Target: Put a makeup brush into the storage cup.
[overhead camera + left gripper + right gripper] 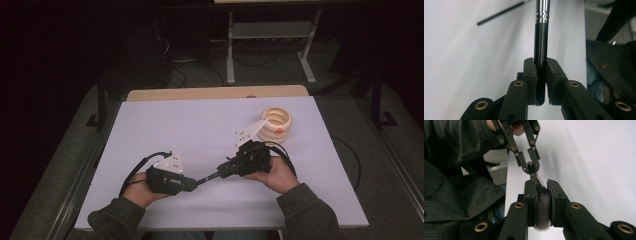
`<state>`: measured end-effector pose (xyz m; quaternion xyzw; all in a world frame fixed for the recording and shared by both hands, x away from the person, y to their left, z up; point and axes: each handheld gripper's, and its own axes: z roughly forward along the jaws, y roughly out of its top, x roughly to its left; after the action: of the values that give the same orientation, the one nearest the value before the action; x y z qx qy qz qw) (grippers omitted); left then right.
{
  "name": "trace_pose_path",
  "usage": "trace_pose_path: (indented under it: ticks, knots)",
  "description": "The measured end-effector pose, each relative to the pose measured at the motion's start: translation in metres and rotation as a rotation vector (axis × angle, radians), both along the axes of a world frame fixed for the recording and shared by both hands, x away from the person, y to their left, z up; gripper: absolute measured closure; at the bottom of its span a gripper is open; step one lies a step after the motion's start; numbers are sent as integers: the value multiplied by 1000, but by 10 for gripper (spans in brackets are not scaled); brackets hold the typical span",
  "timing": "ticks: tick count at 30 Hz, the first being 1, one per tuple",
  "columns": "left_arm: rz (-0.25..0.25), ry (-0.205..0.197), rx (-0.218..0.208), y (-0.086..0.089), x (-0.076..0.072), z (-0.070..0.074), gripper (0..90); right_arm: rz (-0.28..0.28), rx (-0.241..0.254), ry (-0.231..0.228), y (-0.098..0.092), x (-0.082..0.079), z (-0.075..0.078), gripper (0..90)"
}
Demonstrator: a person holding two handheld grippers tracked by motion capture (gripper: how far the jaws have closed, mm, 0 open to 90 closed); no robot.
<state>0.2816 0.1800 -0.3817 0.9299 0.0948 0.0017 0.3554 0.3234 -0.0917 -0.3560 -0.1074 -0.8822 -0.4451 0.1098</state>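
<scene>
my left gripper (540, 82) jaws clamp the brush (541, 42) handle; right gripper (543, 202) jaws squeeze its bristles (542, 207), so it spans between both, held level above the surface (200, 125) for a handover.

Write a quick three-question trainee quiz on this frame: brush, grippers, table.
1. Which part of the brush does the right gripper clamp?
2. True or false: the left gripper grips the brush's black handle.
3. The cream ribbed cup stands: A) between the grippers B) at the far right of the table C) in the left hand.

Key: 1 the bristles; 2 true; 3 B.
</scene>
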Motion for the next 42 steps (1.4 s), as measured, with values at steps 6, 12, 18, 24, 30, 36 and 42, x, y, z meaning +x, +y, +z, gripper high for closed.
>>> trace_pose_path:
  ticks: [6,12,18,24,30,36,42]
  knots:
    - [-23,17,28,-8,-2,-6,792,63,-84,-33,12,-1,9,787]
    - [16,-21,-31,-2,-2,-1,798,26,-22,-24,10,0,16,641]
    - [58,-16,-78,2,1,3,798,-60,52,-15,0,-2,11,550]
    - [89,-5,-113,-2,4,4,798,-107,108,-23,5,-7,0,579]
    - [113,-2,-144,-7,6,6,798,-137,144,-12,12,-7,-5,625]
    - [106,-10,-148,-12,7,7,797,-159,193,13,9,-4,-6,752]
    - [95,-8,-133,-15,7,6,785,-148,180,41,8,-3,-5,770]
